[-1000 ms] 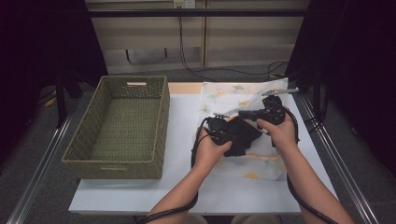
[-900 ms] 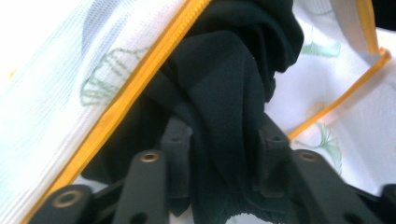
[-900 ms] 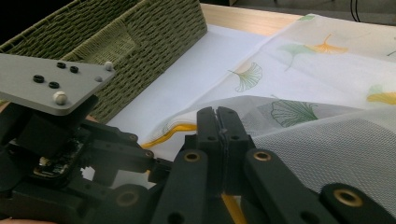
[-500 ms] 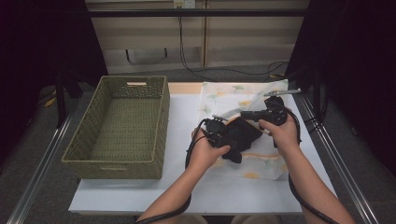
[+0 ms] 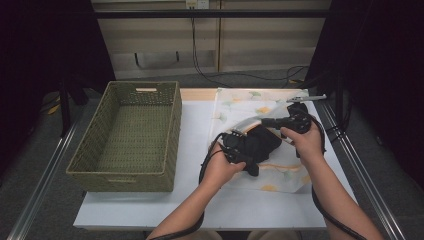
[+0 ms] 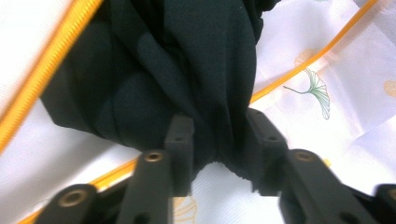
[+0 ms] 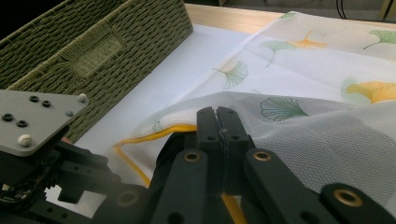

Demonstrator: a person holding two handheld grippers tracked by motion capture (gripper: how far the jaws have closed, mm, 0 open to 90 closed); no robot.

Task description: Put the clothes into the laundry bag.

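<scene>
A white mesh bag (image 5: 280, 167) with leaf prints and a yellow zip edge lies on the right half of the table. A black garment (image 5: 264, 142) sits at its mouth. My left gripper (image 5: 248, 152) is shut on a fold of the black garment (image 6: 177, 70); its jaws have just been closing, and in the left gripper view (image 6: 219, 135) the cloth bunches between them. My right gripper (image 5: 263, 121) is shut on the bag's upper edge (image 7: 196, 127) and holds that layer raised above the garment, jaws pressed together (image 7: 217, 116).
An empty green woven basket (image 5: 172, 130) stands on the left half of the white table (image 5: 195, 150); its wall (image 7: 93, 51) is close to the bag. Metal rails run along both sides of the table. Cables trail from both grippers toward the person.
The left hand shifted slightly on the black garment and its jaws opened, then closed on the cloth again. The right gripper stayed put, still holding the bag's edge up.
</scene>
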